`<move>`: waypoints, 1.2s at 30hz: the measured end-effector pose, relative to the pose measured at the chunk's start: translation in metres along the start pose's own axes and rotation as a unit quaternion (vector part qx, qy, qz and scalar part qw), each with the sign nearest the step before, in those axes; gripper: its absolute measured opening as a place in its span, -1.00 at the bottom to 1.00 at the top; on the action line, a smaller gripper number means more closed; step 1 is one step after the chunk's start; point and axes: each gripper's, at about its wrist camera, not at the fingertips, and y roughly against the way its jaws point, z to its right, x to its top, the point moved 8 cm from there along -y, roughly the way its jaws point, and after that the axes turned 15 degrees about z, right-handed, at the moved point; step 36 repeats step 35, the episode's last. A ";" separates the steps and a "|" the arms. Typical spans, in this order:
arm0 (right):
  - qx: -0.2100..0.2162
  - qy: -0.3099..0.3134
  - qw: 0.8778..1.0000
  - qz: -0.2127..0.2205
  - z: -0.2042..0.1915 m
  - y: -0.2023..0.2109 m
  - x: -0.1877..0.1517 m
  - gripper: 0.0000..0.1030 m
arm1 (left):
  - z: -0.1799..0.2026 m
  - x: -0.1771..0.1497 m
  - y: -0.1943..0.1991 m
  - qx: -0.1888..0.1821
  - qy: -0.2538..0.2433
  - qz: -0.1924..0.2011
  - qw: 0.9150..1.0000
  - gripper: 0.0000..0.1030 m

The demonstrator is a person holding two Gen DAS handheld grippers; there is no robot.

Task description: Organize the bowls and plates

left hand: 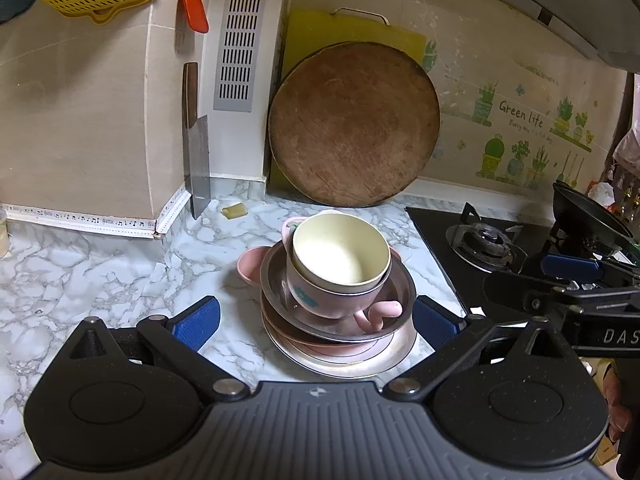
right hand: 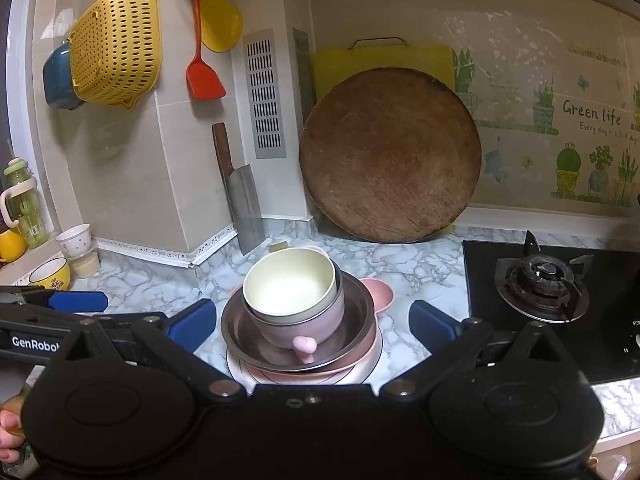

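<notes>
Desk (left hand: 100, 264): marble-patterned, carrying one stack of crockery at centre, just left of a black gas hob (left hand: 488, 240).

Stack, top to bottom:
- cream bowl (left hand: 340, 254), nested and tilted inside
- pink cup (left hand: 328, 296) with a blue motif and a handle (left hand: 380, 314) pointing near-right, standing in
- steel dish (left hand: 276, 280), resting on
- pink plate (left hand: 320, 346), which lies on
- white plate (left hand: 340, 364), lowest, flat on the desk.
A further pink bowl (left hand: 250, 266) shows at the far left of the stack; whether it sits under the dish or beside it cannot be told.

Left gripper (left hand: 316, 320): fingers wide apart, empty, blue pads either side of the stack's near edge, not touching it.

Right gripper (right hand: 312, 322): fingers likewise spread wide, holding nothing, flanking the same stack without contact. It also shows in the left view, at the right edge over the hob.

Far side: round wooden board (left hand: 354, 124) leaning on the wall before a yellow board (left hand: 312, 32); cleaver (left hand: 198, 160) propped upright at the left corner; yellow colander (right hand: 116, 46) and red spatula (right hand: 202, 64) hanging above.
</notes>
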 end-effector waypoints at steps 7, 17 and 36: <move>0.002 -0.003 1.000 -0.002 -0.004 -0.001 0.001 1.00 | -0.001 -0.001 -0.001 0.002 0.000 -0.005 1.000 1.00; 0.002 -0.013 1.000 -0.009 -0.008 0.000 0.000 1.00 | 0.000 0.001 0.002 0.001 -0.011 0.001 1.000 1.00; 0.011 -0.025 1.000 -0.008 -0.014 -0.001 0.004 1.00 | -0.003 0.005 0.005 0.004 -0.017 0.006 1.000 1.00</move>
